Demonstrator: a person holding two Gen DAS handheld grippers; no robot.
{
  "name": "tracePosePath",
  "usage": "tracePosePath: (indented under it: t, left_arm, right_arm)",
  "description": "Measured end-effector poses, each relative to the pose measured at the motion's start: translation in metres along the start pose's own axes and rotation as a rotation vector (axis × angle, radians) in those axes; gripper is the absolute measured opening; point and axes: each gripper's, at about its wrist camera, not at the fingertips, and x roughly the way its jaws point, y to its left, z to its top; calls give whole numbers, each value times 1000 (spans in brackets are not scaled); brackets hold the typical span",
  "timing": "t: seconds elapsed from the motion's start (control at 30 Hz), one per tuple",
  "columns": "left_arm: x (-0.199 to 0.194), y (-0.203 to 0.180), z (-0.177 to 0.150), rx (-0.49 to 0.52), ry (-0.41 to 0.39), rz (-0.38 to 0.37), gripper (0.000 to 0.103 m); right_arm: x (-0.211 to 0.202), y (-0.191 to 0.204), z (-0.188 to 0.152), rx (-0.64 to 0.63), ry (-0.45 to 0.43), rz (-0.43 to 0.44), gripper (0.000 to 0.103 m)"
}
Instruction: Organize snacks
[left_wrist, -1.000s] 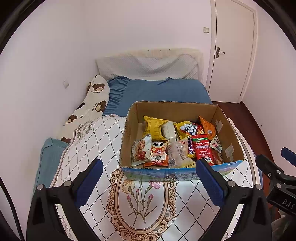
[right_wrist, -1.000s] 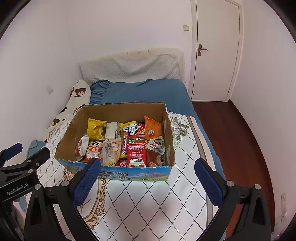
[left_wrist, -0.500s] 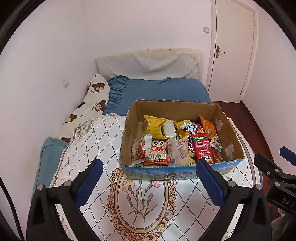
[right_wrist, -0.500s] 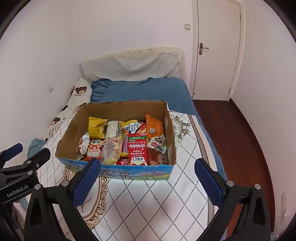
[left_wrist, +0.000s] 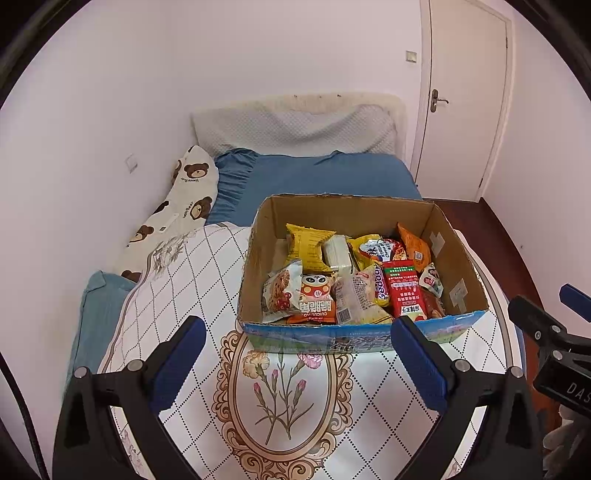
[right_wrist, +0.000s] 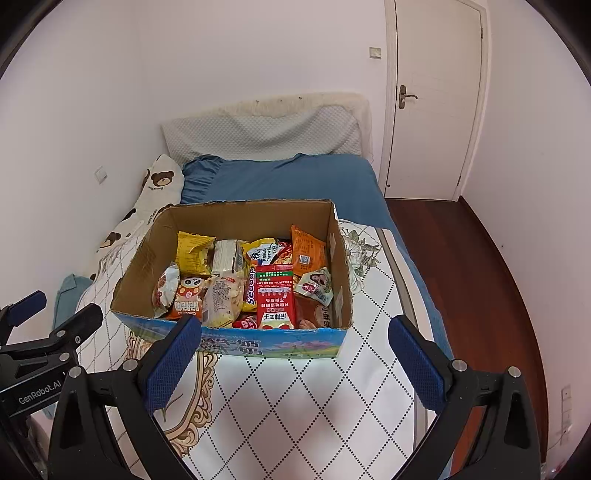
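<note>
A cardboard box (left_wrist: 354, 218) with a blue printed front sits on my bed's quilt (left_wrist: 184, 280), packed with crinkly snack packets: a yellow bag (left_wrist: 308, 245), a red carton-like pack (left_wrist: 404, 291), an orange panda packet (left_wrist: 314, 299). My left gripper (left_wrist: 299, 363) has its blue-padded fingers (left_wrist: 177, 363) spread wide and empty, the box just beyond the tips. My right gripper (right_wrist: 293, 363) is likewise spread, holding nothing, its left finger overlapping the box's front edge in view. The quilt is white with a dotted diamond pattern and a floral oval.
</note>
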Motion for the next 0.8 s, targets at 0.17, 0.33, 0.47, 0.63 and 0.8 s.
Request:
tracePosePath:
  t: [0.17, 0.33, 0.47, 0.63, 0.8]
  left_arm:
    - [0, -1, 0, 0, -3, 1, 103]
    - [-1, 0, 0, -4, 2, -2, 103]
    - [-1, 1, 1, -3, 1, -2, 103]
    - [-2, 1, 0, -4, -1, -2, 103]
    - [-3, 1, 1, -1, -3, 2, 103]
  right_arm:
    - [0, 1, 1, 0, -4, 2, 103]
    - [0, 0, 1, -3, -6, 6, 103]
    - [-1, 1, 0, -5, -5, 10, 103]
    - [0, 0, 0, -4, -2, 14, 103]
    - [0, 1, 0, -5, -6, 17, 103]
